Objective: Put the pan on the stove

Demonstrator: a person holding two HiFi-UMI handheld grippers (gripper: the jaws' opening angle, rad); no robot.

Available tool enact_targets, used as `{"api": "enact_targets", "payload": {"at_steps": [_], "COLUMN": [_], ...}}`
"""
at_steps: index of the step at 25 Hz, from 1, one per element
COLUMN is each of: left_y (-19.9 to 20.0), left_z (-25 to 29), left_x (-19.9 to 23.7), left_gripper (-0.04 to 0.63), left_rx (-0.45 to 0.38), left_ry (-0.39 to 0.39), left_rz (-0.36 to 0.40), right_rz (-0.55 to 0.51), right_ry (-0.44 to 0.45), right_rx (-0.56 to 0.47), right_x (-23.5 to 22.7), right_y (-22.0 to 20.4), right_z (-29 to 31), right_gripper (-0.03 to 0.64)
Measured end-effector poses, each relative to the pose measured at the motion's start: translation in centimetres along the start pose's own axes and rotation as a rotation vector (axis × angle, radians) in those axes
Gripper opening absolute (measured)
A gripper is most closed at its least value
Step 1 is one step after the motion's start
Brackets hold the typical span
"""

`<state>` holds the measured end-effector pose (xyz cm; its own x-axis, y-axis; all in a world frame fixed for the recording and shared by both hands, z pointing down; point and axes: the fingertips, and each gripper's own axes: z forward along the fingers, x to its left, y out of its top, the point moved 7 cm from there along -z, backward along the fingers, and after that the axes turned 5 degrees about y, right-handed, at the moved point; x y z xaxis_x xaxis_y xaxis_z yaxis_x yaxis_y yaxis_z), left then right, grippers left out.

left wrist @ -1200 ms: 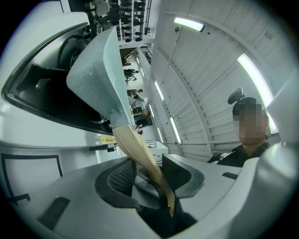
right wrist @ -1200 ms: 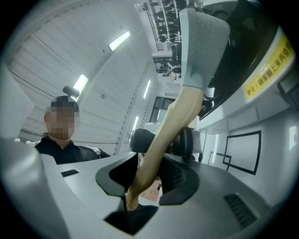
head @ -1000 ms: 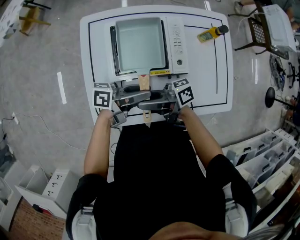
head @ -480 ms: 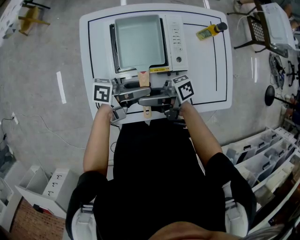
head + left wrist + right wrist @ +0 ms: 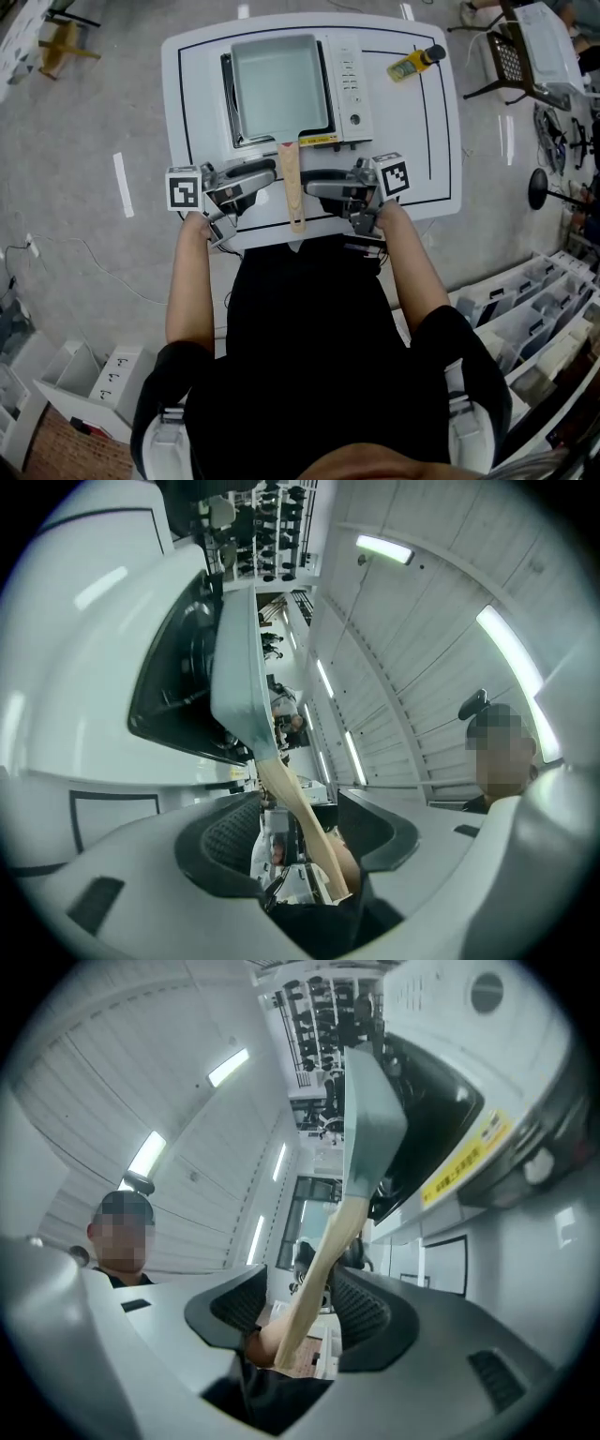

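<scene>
The pan (image 5: 277,80) sits on the stove (image 5: 349,75) at the far middle of the white table (image 5: 412,141); its wooden handle (image 5: 293,187) points to the near edge; the left gripper (image 5: 270,174) is just left of the handle and the right gripper (image 5: 310,187) just right of it, tips facing; both have just been opening and their jaws stand wide apart, the handle showing in each gap with no pad pressing on it; a yellow bottle (image 5: 415,63) lies far right.

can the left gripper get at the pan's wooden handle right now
Probably yes: the left gripper points at the wooden handle right beside it, with nothing in the way. Its jaws have just been opening and hold nothing.
</scene>
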<state>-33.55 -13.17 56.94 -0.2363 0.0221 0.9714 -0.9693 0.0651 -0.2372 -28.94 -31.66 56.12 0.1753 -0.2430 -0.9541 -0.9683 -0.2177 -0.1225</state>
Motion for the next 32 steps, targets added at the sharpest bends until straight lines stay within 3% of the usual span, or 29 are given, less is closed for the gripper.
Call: {"api": "enact_targets", "payload": {"at_steps": [3,5,9,12,16,18,22,27,32], "left_y": [0.7,1.7,3.3,3.5,2.5,1.4,-1.9,-7.7,-13.7], "left_z": [-3.2,-5.0,-7.3,-7.7,-9.0,-9.5,-9.1,-9.1,-9.4], "left_x": [-0.6,-1.8,-5.5,-9.6,-15.6,-17.9,-22.2,-26.8,-28.3], "left_gripper": [0.256,0.217,0.12,0.042,0.018,0.016,0.017,0.017,0.017], "left_rx": [-0.08,-0.152,-0.292,-0.399,-0.607,-0.676,-0.727,-0.812,-0.854], "left_ry": [0.032,0.063,0.166,0.203,0.326,0.386,0.446,0.466,0.586], "left_rz": [0.045,0.131,0.386,0.615,0.945,1.05,1.145,1.281,1.307], "right_rz": [-0.116,-0.252,-0.567,-0.848,-1.206,-1.324,-1.462,-1.679,-1.662], "right_ry": [-0.088,-0.164,-0.274,-0.352,-0.492,-0.505,-0.505,-0.731,-0.682], "right_rx": [-0.103,-0.181,-0.326,-0.411,-0.463,-0.474,-0.482,-0.44,-0.53], "right_x": [1.7,3.6,8.2,12.1,17.1,19.4,23.3,26.0,26.6], "right_y": [0.5,0.9,1.3,1.0,-0.9,-2.1,-5.0,-9.9,-15.8], "right_z": [-2.5,-3.8,-4.7,-4.5,-3.6,-3.4,-4.0,-5.4,-8.8], "right_gripper": [0.208,0.147,0.046,0.032,0.031,0.032,0.031,0.031,0.029]}}
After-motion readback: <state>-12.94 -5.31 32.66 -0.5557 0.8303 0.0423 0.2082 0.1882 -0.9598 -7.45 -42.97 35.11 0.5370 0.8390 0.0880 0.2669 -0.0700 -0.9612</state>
